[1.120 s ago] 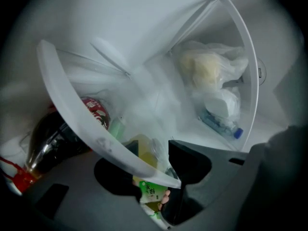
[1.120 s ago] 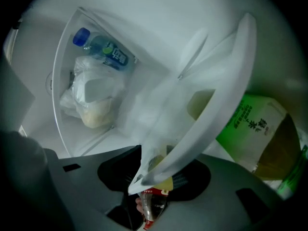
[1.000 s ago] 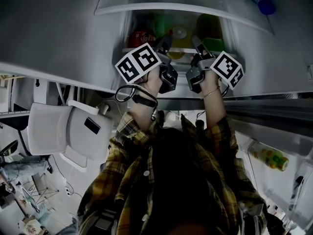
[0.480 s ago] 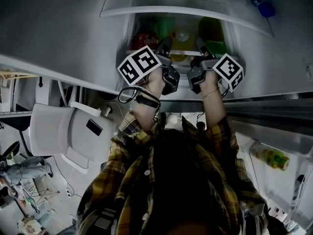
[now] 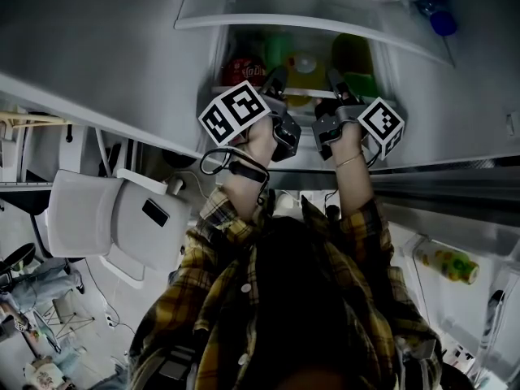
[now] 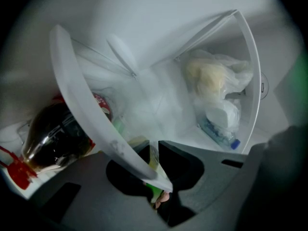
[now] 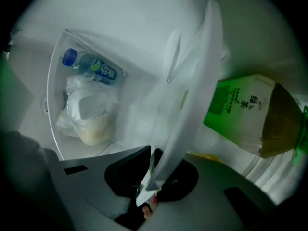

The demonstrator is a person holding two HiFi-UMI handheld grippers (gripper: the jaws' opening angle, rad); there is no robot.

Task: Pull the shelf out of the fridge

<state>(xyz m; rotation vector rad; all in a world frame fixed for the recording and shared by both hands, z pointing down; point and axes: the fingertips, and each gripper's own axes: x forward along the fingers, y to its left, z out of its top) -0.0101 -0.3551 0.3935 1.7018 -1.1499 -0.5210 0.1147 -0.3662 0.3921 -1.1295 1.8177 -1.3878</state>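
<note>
The fridge's white-rimmed shelf [image 5: 303,106] carries bottles, and both grippers reach in to its front edge. My left gripper [image 5: 276,75] is at the rim's left part. In the left gripper view the rim [image 6: 82,105] runs between the closing jaws of the left gripper [image 6: 155,170], and they pinch it. My right gripper [image 5: 331,78] is at the rim's right part. The rim [image 7: 197,90] passes between the closing jaws of the right gripper [image 7: 153,170], which clamp it.
On the shelf lie a cola bottle [image 6: 53,138] and a green tea bottle [image 7: 245,114]. Above it are a plastic bag [image 6: 211,81] and a water bottle [image 7: 91,64]. A white chair [image 5: 106,214] stands at the left. The open door's bin holds a bottle [image 5: 447,262].
Both grippers have stayed at the shelf's front edge and shifted slightly right. The view has drifted a little.
</note>
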